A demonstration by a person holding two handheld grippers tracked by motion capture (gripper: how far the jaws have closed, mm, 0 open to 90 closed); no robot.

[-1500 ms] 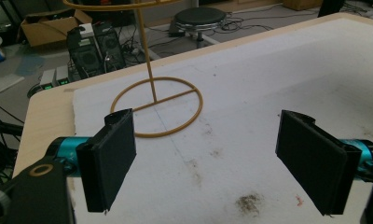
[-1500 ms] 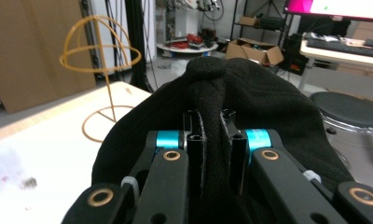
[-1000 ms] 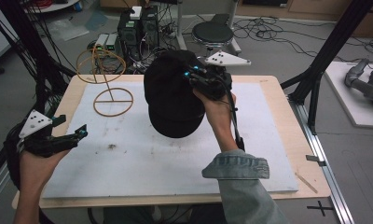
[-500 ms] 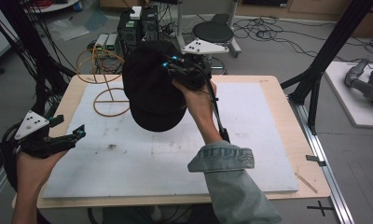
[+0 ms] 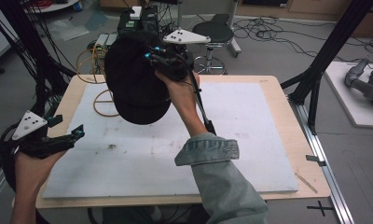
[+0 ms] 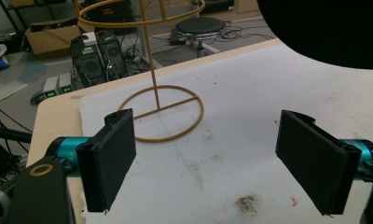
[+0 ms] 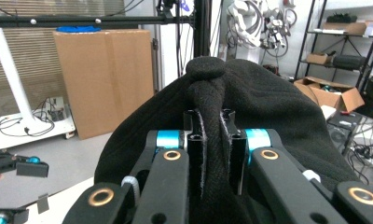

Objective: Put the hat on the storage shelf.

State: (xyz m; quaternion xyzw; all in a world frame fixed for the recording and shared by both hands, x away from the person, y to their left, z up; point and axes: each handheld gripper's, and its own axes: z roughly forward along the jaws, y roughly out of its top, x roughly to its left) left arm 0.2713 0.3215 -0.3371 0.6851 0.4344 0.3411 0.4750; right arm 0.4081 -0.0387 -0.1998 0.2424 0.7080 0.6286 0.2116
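Table [image 5: 268,93], white mat [image 5: 250,140]: wide bare room right and front. Wire stand [image 6: 156,84] upright at far-left corner, near the edge. Black hat [image 5: 135,84] aloft beside it, not yet seated; placing looks left to do. Right gripper [image 7: 216,154] pinches a hat fold. Left gripper [image 6: 208,163] spread, empty, low at left.

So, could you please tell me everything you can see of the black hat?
The black hat is a soft, knitted-looking cap with a rounded crown and a small button on top. It hangs in the air above the table's far left part, near the yellow wire stand. The right gripper is shut on a pinched fold of its fabric; nothing else touches it.
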